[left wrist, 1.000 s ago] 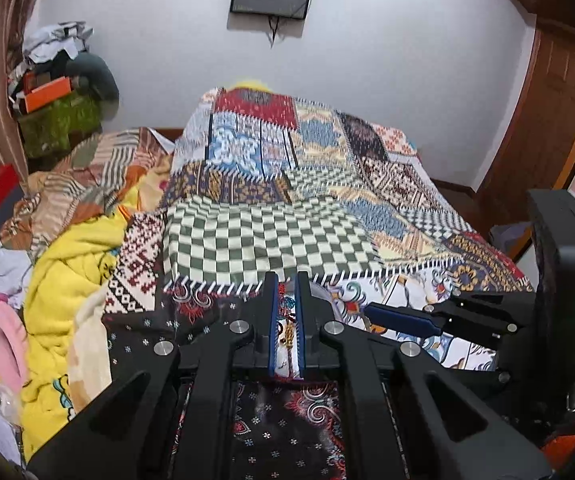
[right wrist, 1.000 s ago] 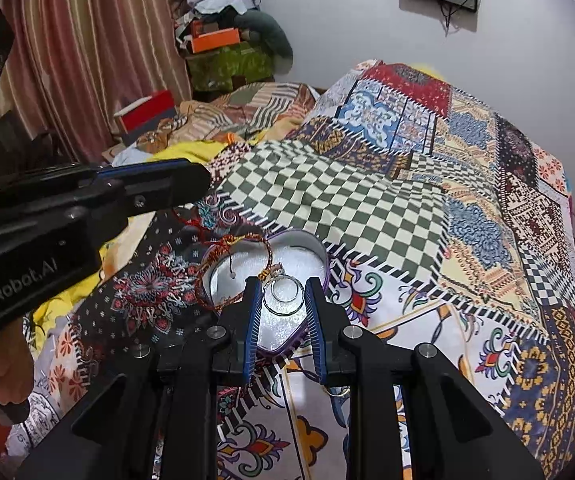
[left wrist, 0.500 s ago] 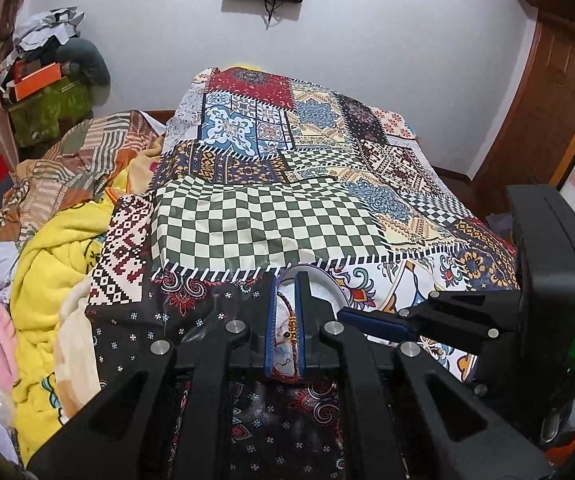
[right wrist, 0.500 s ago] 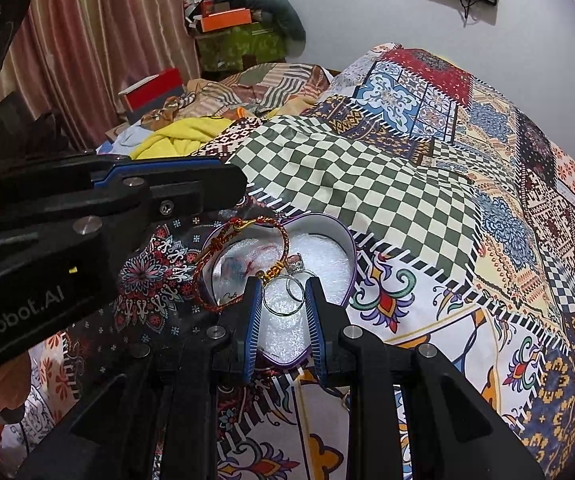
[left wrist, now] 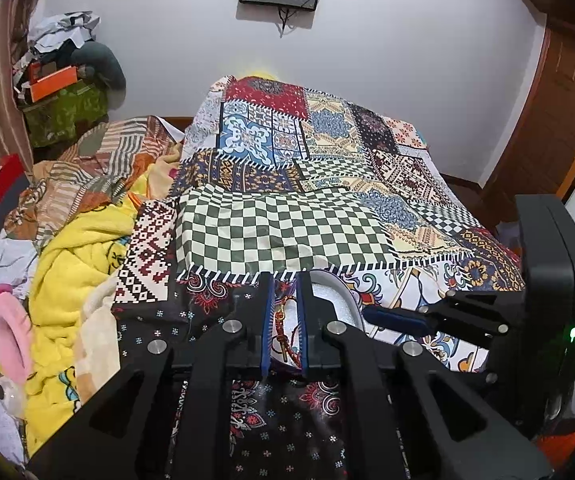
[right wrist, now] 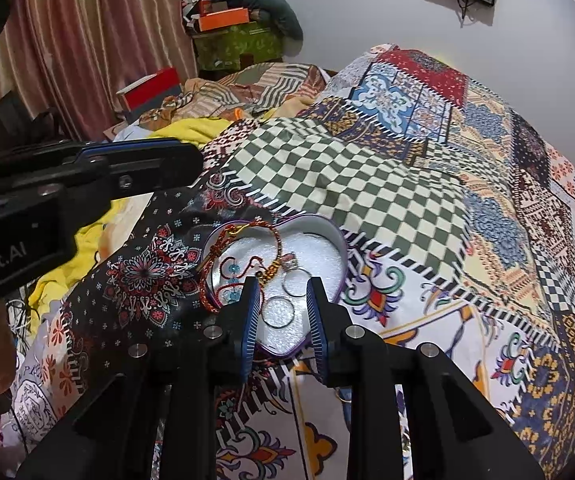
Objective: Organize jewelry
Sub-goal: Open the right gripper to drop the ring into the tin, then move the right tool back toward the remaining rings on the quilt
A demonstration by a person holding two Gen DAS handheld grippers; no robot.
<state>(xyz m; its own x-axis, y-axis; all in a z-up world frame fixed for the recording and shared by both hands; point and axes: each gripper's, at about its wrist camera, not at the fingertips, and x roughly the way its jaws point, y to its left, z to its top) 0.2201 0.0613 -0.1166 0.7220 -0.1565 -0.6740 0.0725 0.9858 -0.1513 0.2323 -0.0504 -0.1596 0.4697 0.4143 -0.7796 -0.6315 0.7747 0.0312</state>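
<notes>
A heart-shaped tin (right wrist: 327,236) lined with white foam sits on the patterned bedspread. A red and gold braided bracelet (right wrist: 275,232) drapes over its left rim and into it. Two silver rings (right wrist: 279,312) lie on the foam. My right gripper (right wrist: 283,320) hovers open just above the tin, and the nearer ring shows between its fingers without touching them. My left gripper (right wrist: 191,160) hangs up and to the left of the tin. In the left wrist view its fingers (left wrist: 267,320) stand a narrow gap apart, with the bracelet (left wrist: 283,320) showing below through the gap.
The patchwork bedspread (right wrist: 367,176) covers the bed ahead. Yellow and striped blankets (left wrist: 71,256) pile up on the left, with boxes (right wrist: 223,20) and a curtain (right wrist: 87,40) beyond. A wooden door (left wrist: 559,120) stands at the right.
The left gripper reached in beside the bracelet, then drew back up and left, and the tin's rim now shows in its view. The bracelet has settled over the rim. The right gripper barely moved.
</notes>
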